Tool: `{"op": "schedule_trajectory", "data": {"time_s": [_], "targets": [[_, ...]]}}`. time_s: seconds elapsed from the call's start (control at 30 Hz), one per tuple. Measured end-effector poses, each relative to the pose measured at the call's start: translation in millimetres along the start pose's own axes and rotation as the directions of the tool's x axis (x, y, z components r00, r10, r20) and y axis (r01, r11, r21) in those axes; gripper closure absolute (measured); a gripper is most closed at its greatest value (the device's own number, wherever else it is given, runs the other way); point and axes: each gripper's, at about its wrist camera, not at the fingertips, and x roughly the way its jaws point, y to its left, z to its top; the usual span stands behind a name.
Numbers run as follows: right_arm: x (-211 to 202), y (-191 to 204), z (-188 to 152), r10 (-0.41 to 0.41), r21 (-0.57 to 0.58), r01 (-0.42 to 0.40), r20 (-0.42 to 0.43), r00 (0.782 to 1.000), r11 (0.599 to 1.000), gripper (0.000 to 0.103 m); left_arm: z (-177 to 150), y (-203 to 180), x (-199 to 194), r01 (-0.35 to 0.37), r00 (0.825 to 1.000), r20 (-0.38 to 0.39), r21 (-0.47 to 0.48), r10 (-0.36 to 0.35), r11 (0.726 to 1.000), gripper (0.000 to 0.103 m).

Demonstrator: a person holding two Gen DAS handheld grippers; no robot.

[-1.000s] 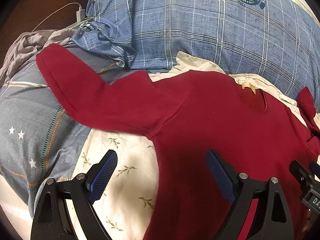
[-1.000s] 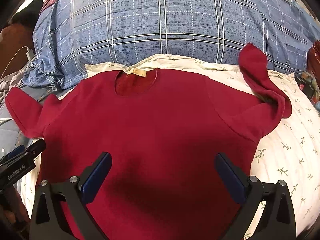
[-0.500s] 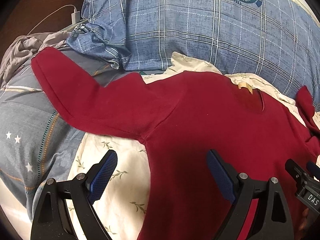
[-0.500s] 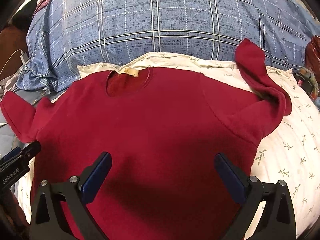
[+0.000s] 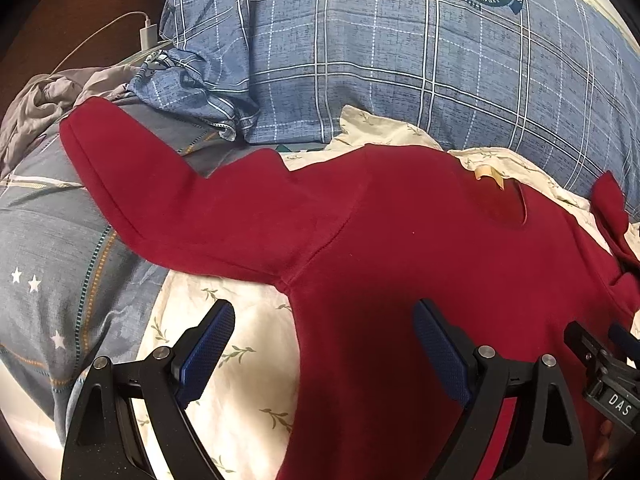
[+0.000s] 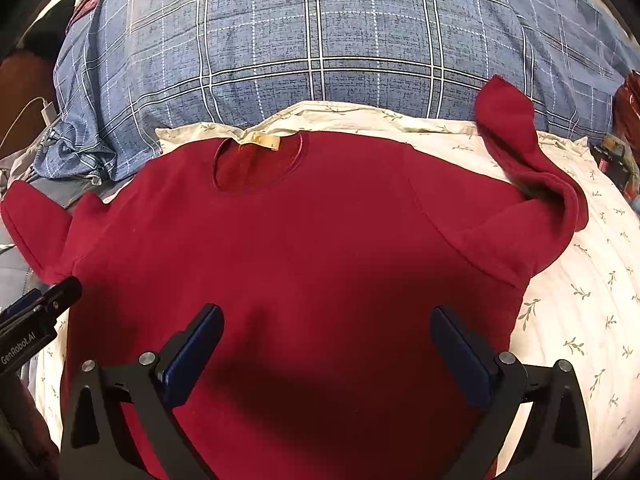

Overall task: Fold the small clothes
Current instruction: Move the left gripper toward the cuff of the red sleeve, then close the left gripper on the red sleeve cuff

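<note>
— Left gripper (image 5: 324, 344)?
— Spread wide, holding nothing, hovering over the left edge of the red sweater (image 5: 420, 280), just below the armpit seam; one blue pad above the cream leaf-print sheet (image 5: 240, 380), the other above the red cloth.

— And the right gripper (image 6: 326, 344)?
— Equally wide open, empty, poised above the lower middle of the sweater's body (image 6: 320, 260), both pads over red cloth.

— Position of the sweater?
— Spread flat, front up, on the sheet (image 6: 580, 300) on the bed, neck hole with its tan label (image 6: 260, 142) pointing away. Left sleeve (image 5: 160, 192) stretched out sideways onto a grey star-patterned quilt (image 5: 44, 264). Right sleeve (image 6: 520, 148) bent back on itself, cuff turned up toward the blue plaid duvet (image 6: 320, 40).

— Further out?
— Crumpled grey cloth (image 5: 44, 100) past the left cuff, plus a white charger and cable (image 5: 146, 34) at the bed's edge.
</note>
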Motion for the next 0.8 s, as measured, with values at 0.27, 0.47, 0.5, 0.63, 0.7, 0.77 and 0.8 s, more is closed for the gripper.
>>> {"op": "schedule_trajectory", "data": {"time_s": [0.27,0.47,0.5,0.63,0.7,0.77,0.8], "targets": [[4.3,0.5,-1.6,0.017,0.003,-0.017,-0.017,1.000,1.000,0.000,22.3,37.9,-0.2,-0.058,0.998,0.020,-0.046,0.059,0.997,0.012],[7.3,2.1,-1.0,0.030,-0.001,-0.030,-0.022,0.999,1.000,0.000,57.1,101.2,-7.3,-0.200,0.973,0.083,-0.143,0.213,0.969,0.012],[8.0,3.1,-0.8,0.031,-0.005,-0.031,-0.025,0.999,1.000,0.000,63.0,110.9,-6.9,-0.231,0.966,0.085,-0.157,0.246,0.960,0.012],[10.8,6.9,-3.1,0.035,-0.016,-0.035,-0.034,0.999,0.999,0.000,82.1,147.1,3.5,-0.331,0.934,0.061,-0.217,0.351,0.918,0.012],[11.6,8.0,-3.7,0.035,-0.020,-0.036,-0.037,0.999,0.999,0.000,89.1,158.4,10.8,-0.358,0.925,0.044,-0.238,0.379,0.903,0.013],[11.6,8.8,-3.7,0.037,-0.023,-0.038,-0.038,0.999,0.999,0.000,99.7,167.5,21.6,-0.379,0.917,0.027,-0.252,0.398,0.890,0.013],[11.7,9.1,-3.6,0.039,-0.024,-0.040,-0.040,0.998,0.999,0.000,105.7,171.3,29.2,-0.397,0.910,0.016,-0.253,0.414,0.882,0.013]]}}
